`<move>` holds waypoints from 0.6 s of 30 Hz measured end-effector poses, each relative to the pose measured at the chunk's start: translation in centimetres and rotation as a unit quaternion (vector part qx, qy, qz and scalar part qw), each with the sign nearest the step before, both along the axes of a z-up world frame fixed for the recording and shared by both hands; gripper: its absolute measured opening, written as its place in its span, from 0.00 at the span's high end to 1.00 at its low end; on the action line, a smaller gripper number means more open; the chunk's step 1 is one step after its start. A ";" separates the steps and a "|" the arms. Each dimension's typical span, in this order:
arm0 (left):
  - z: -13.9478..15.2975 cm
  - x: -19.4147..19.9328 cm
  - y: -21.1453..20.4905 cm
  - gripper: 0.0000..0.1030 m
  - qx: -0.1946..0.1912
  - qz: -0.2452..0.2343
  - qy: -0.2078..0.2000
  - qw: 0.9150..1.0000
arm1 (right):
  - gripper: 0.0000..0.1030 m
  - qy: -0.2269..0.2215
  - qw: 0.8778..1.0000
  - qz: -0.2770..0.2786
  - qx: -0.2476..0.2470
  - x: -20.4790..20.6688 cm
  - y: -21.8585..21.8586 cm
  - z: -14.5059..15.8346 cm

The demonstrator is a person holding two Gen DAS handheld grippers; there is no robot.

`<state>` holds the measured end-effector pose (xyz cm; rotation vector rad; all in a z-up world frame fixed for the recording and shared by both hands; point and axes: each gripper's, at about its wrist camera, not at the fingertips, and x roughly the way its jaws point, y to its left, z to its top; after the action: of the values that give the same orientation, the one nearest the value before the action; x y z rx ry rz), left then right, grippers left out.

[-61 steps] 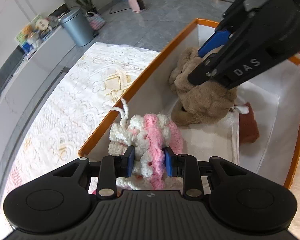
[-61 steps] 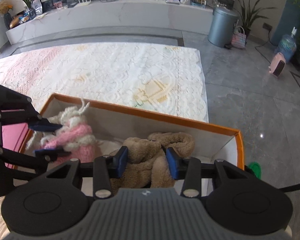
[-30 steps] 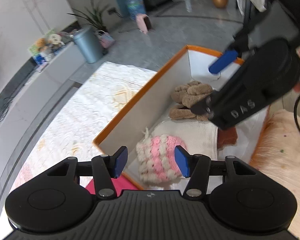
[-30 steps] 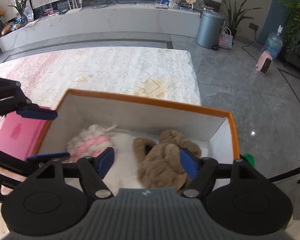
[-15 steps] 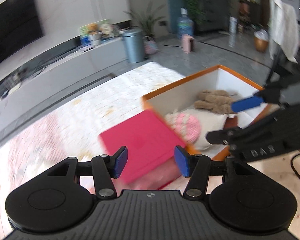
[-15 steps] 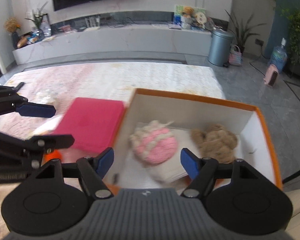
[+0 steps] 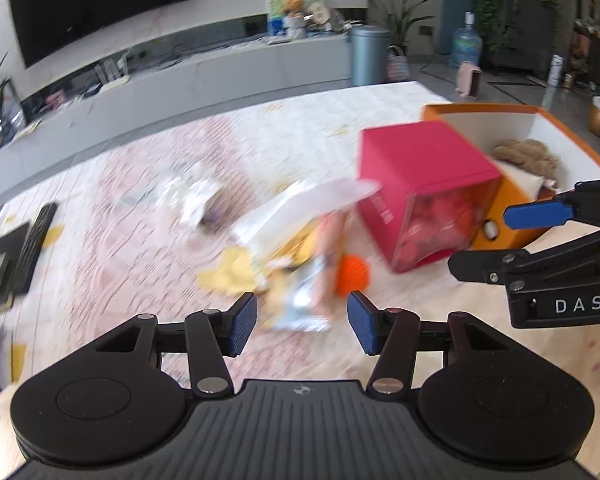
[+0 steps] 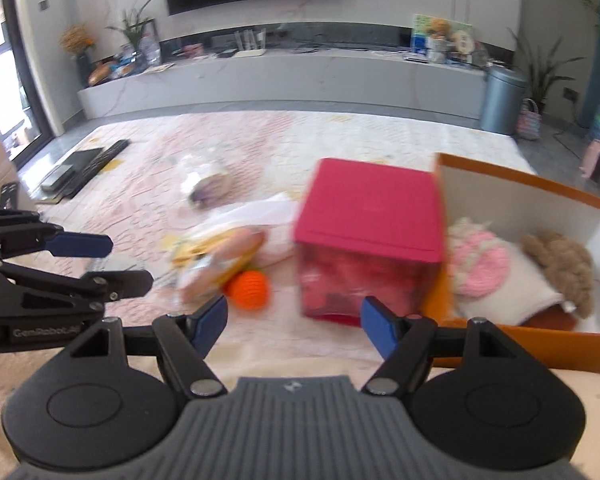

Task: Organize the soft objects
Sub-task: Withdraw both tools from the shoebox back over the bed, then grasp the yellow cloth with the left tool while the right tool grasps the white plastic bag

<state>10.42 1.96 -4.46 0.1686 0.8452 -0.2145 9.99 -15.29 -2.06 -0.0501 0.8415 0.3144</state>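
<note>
Both the left gripper (image 7: 302,322) and the right gripper (image 8: 294,324) have their jaws spread wide, holding nothing. The pink hat (image 8: 482,264) and brown plush (image 8: 560,266) lie in the orange box (image 8: 512,180), beside a red box (image 8: 368,208). An orange ball (image 8: 250,290) sits on the pale rug (image 8: 300,136).
</note>
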 end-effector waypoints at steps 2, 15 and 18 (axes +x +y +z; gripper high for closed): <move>-0.7 -0.6 1.5 0.40 -0.007 0.013 0.006 1.000 | 0.29 0.000 1.000 0.010 -0.003 0.0 1.6 -0.4; -4.8 -2.5 5.7 0.43 -0.044 0.046 0.063 0.996 | 0.29 0.045 0.995 0.060 -0.059 0.2 8.0 -5.4; -4.6 -2.3 6.1 0.44 -0.062 0.049 0.060 0.995 | 0.29 0.042 0.997 0.051 -0.050 0.5 7.9 -5.2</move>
<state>8.10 8.02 -9.07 -0.0016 0.9540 -0.1861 10.51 -7.37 -7.22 -0.1753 0.9396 0.3715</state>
